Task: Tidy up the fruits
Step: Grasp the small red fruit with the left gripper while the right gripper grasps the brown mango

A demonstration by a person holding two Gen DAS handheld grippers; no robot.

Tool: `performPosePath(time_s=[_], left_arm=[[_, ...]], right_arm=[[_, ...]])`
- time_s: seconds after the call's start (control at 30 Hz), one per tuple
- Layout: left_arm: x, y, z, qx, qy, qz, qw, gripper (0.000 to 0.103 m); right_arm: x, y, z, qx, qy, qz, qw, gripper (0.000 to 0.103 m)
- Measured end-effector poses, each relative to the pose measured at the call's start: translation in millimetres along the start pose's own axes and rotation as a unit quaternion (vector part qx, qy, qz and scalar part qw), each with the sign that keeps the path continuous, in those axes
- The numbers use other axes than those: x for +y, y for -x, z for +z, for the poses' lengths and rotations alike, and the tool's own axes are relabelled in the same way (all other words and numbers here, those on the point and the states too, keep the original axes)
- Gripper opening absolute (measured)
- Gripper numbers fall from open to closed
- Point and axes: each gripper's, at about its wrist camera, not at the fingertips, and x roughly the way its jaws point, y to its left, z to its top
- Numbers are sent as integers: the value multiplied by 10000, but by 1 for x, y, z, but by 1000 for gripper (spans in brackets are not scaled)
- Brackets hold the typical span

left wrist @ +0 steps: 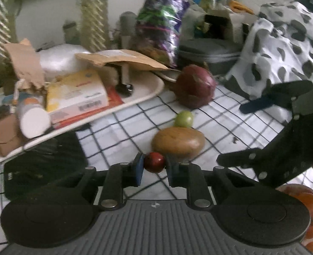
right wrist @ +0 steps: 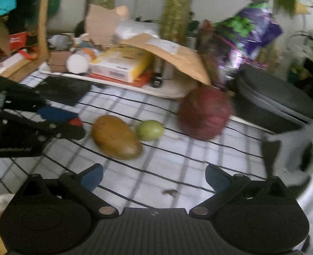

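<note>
While the left tool (left wrist: 154, 166) pinches a small red fruit (left wrist: 154, 162) by thin margins, it could roll out; brown fruit (left wrist: 178, 141) crowds just beyond. Right tool (right wrist: 154, 175) spread wide, empty above the table (right wrist: 177, 165).

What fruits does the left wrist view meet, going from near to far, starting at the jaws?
small red fruit between the jaws → brown oval fruit → small green fruit → large dark red fruit
</note>
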Motion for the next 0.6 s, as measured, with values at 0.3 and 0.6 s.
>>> performPosePath(time_s=[0.3,0.6], left_arm=[[19,8,4,-111,293,117,9994,21],[27,10,3,-132,357,205,9991,21]], right_arm=[[12,-31,20,48,186,467,9987,74],[28,-52,31,138,314,799,9962,55]])
